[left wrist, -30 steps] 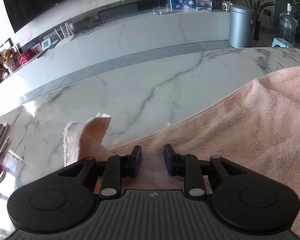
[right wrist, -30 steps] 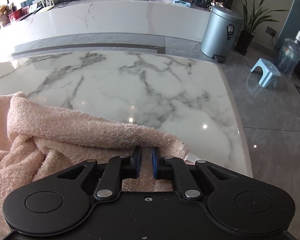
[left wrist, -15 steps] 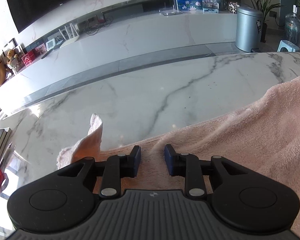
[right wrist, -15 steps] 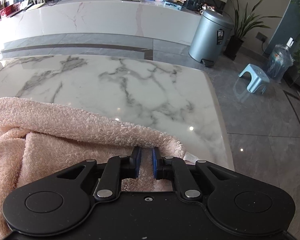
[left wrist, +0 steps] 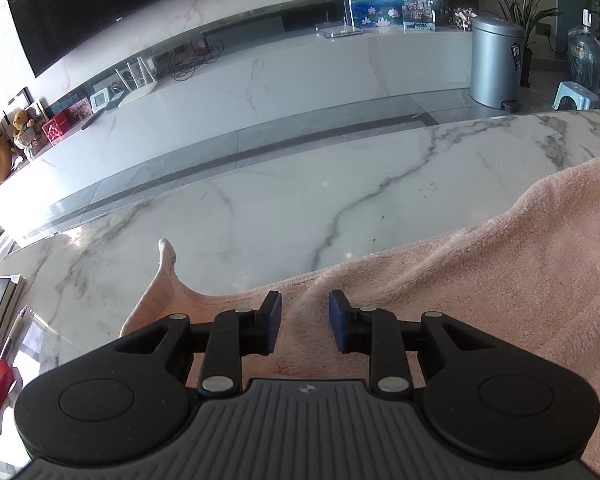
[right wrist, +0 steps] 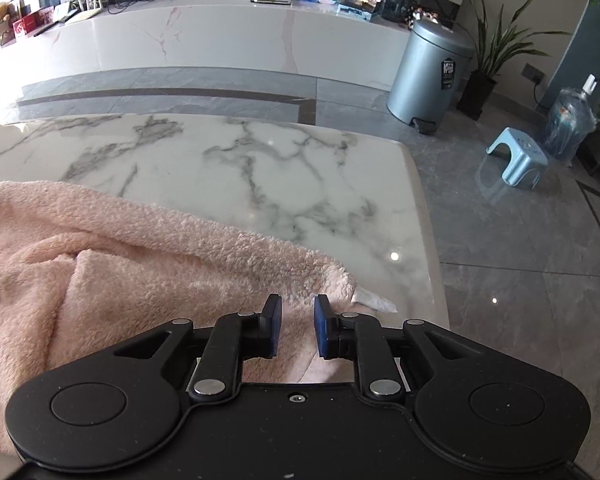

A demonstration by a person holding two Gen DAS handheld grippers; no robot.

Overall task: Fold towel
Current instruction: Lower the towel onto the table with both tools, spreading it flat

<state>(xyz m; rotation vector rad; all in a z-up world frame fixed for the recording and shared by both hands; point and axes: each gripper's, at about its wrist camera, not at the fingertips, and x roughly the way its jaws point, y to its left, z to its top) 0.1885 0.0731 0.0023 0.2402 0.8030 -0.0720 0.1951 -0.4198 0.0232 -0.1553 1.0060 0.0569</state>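
A pink fluffy towel lies on the white marble table. My left gripper is open, its jaws either side of the towel's near edge. A loose corner of the towel sticks up to the left of it. In the right wrist view the towel lies folded over with a rolled edge, and a white label shows at its right corner. My right gripper is open just above that corner, close to the table's right edge.
The table's right edge drops to a grey tiled floor with a silver bin, a blue stool and a water bottle. A long white counter runs behind. A red item lies at the left.
My right gripper has opened and let go of the towel corner. The towel's loose left corner has dropped lower and flatter. The left gripper stays open.
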